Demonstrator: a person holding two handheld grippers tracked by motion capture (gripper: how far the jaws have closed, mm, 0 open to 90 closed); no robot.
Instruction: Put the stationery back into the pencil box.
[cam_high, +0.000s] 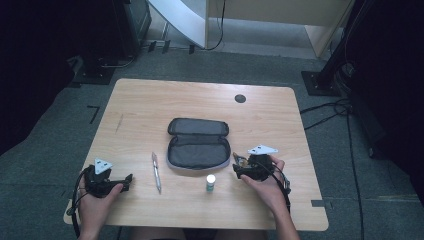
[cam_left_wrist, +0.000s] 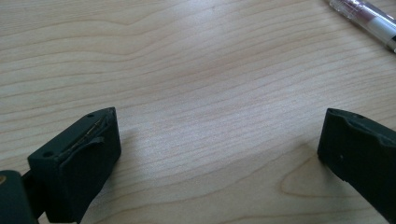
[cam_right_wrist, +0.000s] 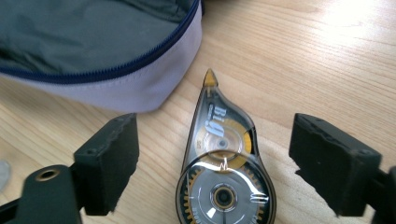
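A transparent correction tape dispenser (cam_right_wrist: 224, 172) lies flat on the wooden table (cam_high: 150, 110), its tip toward an open dark pencil case (cam_high: 198, 144). My right gripper (cam_right_wrist: 215, 129) is open; its jaws stand on either side of the dispenser with a gap at each side. In the high view the right gripper (cam_high: 239, 169) sits just right of the case. At the table's front left, my left gripper (cam_high: 126, 183) is held low, and in its own view the left gripper (cam_left_wrist: 219, 122) is open over bare wood. A pen (cam_high: 156, 172) lies between the left gripper and the case.
A small white-capped bottle (cam_high: 211, 183) stands in front of the case. The case's pale edge (cam_right_wrist: 140, 88) lies close to my right gripper's left jaw. The pen's clear barrel (cam_left_wrist: 369, 21) shows at the top right of the left gripper view. A round cable hole (cam_high: 240, 98) is at the table's back.
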